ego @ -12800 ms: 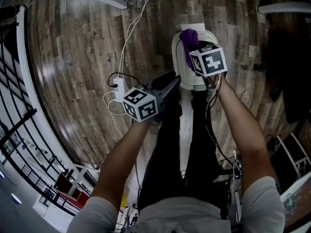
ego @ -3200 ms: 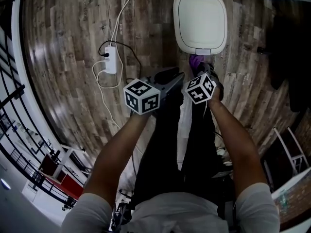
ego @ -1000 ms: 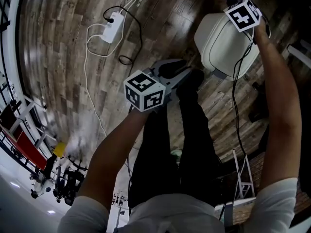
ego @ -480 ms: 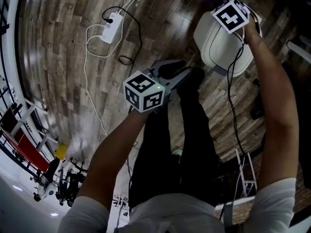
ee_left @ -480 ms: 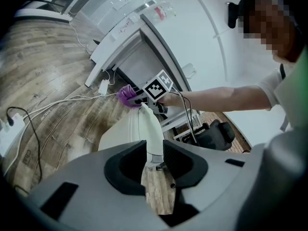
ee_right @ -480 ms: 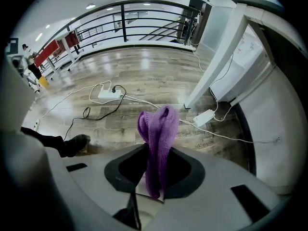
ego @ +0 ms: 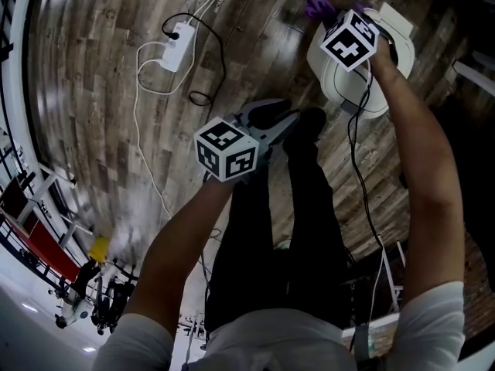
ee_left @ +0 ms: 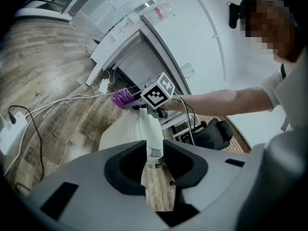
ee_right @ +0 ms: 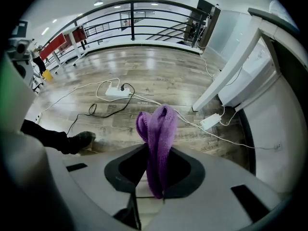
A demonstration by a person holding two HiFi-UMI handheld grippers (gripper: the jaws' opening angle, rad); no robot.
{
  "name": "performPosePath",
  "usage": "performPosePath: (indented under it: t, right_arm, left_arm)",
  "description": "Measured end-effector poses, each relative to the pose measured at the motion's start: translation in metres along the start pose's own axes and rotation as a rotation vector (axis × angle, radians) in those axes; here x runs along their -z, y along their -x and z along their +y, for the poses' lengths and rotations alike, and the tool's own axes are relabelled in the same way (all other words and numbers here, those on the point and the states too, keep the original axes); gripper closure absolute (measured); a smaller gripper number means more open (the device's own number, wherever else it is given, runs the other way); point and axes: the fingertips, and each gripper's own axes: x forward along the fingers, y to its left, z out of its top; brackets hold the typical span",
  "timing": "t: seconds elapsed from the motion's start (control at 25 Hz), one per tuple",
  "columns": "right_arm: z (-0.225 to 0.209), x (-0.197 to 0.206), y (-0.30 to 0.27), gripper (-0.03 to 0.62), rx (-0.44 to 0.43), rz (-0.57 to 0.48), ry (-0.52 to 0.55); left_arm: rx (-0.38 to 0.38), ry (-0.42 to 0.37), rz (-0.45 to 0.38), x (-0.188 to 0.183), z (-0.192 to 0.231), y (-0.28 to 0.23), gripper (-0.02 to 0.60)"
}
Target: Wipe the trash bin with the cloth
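1. While my right tool [ego: 331, 20] grips the purple knitted cloth [ego: 316, 7] in the upper right of the head view, the white rounded plastic trash bin [ego: 393, 52] lies just below and to the right of that cloth. It stands on the wooden plank floor [ego: 116, 68], and the cloth sits at its upper-left edge.
2. I judge that the coming wipe turns on this: the bin's top spreads toward the lower right from the cloth, and its longer side seems to run down the frame, so a stroke would go that way.
3. My right tool is much the nearer. My left tool [ego: 288, 116] hangs at the frame's centre, well apart from the bin, its jaws a narrow gap with nothing between them.
4. Only the right gripper view shows the hold. The cloth [ee_right: 158, 129] is folded, clamped between the jaws and standing up past their tips, but the bin hardly shows there.
5. Only the left gripper view gives the bin [ee_left: 126, 133] side-on, with the cloth [ee_left: 122, 98] above its top. I cannot tell whether they touch.
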Motion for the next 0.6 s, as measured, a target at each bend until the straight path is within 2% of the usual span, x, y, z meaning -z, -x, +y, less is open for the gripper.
performPosePath:
  t: [0.6]
  right_arm:
    - [0.083,0.003,0.006,0.504,-0.045,0.02,0.116]
  left_arm:
    - [0.03,-0.022,0.037,0.013,-0.006,0.017,0.474]
